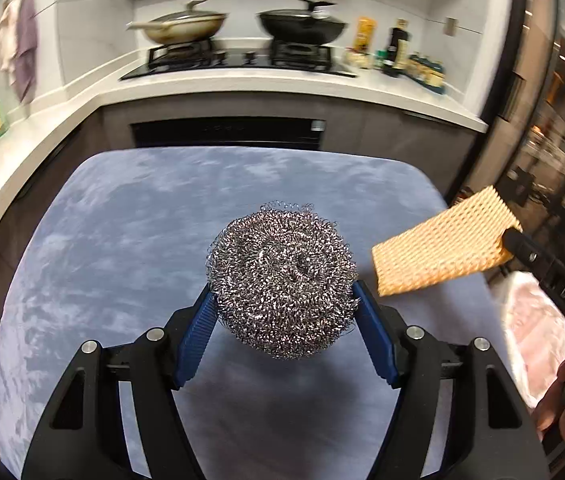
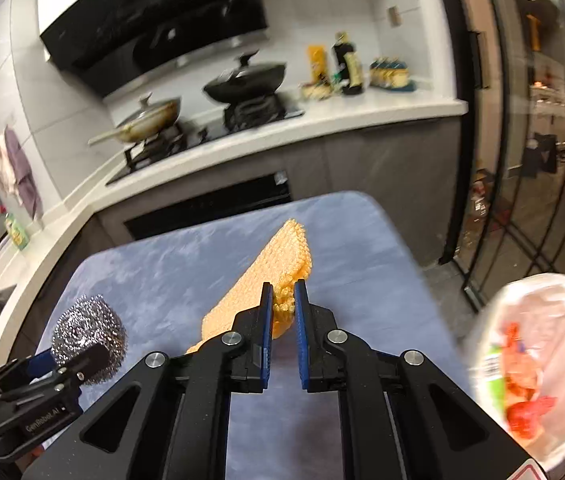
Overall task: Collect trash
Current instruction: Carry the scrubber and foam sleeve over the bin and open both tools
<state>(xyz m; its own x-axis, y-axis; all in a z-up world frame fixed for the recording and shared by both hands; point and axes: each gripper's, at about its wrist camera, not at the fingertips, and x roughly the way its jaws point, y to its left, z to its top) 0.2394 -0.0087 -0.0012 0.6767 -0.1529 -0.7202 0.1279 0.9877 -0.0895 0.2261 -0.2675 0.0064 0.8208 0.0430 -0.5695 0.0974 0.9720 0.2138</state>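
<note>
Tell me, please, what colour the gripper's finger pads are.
Blue, ribbed pads; clearest in the right wrist view.

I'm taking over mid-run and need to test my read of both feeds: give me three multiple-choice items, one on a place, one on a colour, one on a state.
1. Where is the lined trash bin relative to the blue table?
A. Off its right side
B. On its middle
C. On the stove

2. What colour is the sponge cloth?
A. Green
B. Orange-yellow
C. White

3. What is the left gripper doing?
A. Hanging open
B. Shut with nothing in it
C. Shut on the steel wool ball

Answers: 1 A, the bin sits past the table's right edge. 2 B, the right gripper pinches an orange-yellow cloth. 3 C, both blue pads press the ball's sides.
</note>
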